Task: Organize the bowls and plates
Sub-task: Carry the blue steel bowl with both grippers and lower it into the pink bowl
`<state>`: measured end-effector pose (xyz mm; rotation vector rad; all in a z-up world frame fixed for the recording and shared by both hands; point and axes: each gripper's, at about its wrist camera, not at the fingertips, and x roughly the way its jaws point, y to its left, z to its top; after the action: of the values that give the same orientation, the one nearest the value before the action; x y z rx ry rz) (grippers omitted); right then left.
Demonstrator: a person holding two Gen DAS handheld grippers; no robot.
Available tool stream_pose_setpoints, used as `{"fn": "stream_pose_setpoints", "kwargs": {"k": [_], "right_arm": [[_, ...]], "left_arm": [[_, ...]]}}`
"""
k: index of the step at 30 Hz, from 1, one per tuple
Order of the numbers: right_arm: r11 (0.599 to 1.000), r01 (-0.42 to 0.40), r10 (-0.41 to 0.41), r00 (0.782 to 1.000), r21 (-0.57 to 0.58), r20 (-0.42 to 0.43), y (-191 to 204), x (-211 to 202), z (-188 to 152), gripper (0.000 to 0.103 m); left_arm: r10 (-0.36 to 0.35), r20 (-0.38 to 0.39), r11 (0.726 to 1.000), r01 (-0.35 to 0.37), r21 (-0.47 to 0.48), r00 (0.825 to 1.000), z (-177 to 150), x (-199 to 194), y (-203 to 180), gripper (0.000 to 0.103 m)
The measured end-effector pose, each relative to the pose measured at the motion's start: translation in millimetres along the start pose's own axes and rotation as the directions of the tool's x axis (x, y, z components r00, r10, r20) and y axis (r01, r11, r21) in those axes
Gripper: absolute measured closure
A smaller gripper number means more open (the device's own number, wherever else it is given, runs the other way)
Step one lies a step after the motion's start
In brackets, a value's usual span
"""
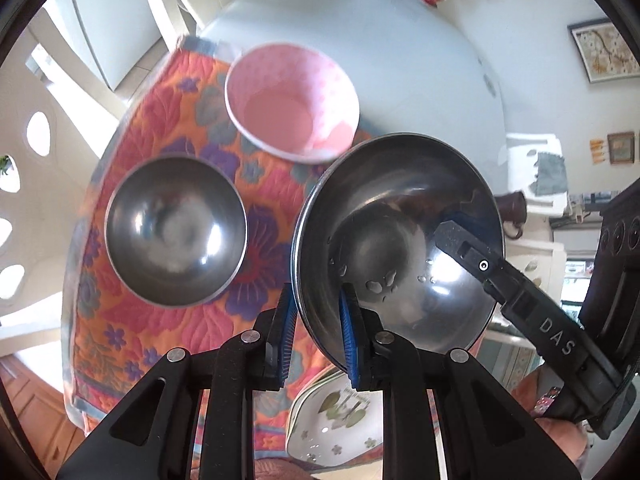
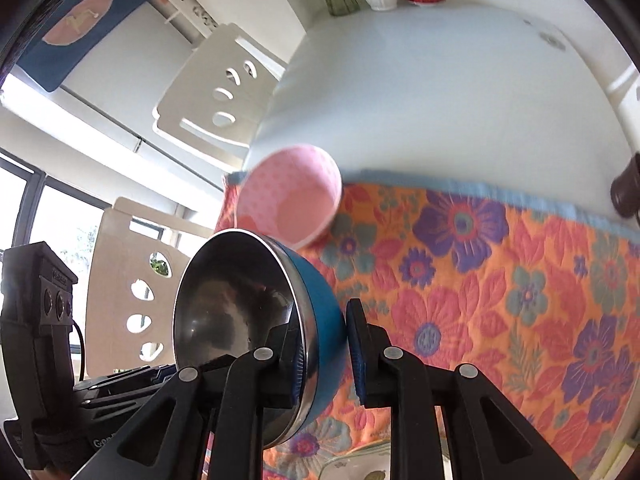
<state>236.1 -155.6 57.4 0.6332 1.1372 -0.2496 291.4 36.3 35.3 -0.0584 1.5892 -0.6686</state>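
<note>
left wrist view: left gripper (image 1: 318, 334), right gripper (image 2: 326, 354) angled down; both pinch steel bowl (image 1: 400, 240) rim

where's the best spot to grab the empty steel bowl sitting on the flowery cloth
Probably at its rim. The steel bowl sits upright and open-topped on the floral cloth, too wide to span, so come from above and slip one finger inside the thin wall, one outside. The near edge looks clear; the pink bowl sits beyond it.
</note>
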Motion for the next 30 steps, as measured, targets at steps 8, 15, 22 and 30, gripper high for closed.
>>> {"fn": "stream_pose_setpoints", "kwargs": {"k": [8,15,22,30], "right_arm": [[0.999,-0.014,0.015,0.999,-0.049,0.031,26,3,38,0.084],[0.997,-0.043,0.045,0.998,-0.058,0.034,36,22,66,0.084],[0.999,-0.026,0.028,0.999,-0.026,0.044,30,52,77,0.084],[1.0,-0.006,0.006,1.0,0.012,0.027,15,84,86,0.084]], "left_arm": [[0.038,0.09,0.999,-0.038,-0.007,0.995,29,-18,5,0.086],[0.094,0.152,0.996,-0.093,-0.017,0.984,58,-24,16,0.086],[0.103,0.16,0.995,-0.102,-0.014,0.982,84,-7,23,0.086],[0.075,0.135,0.997,-0.072,-0.033,0.988,101,22,32,0.086]]}}
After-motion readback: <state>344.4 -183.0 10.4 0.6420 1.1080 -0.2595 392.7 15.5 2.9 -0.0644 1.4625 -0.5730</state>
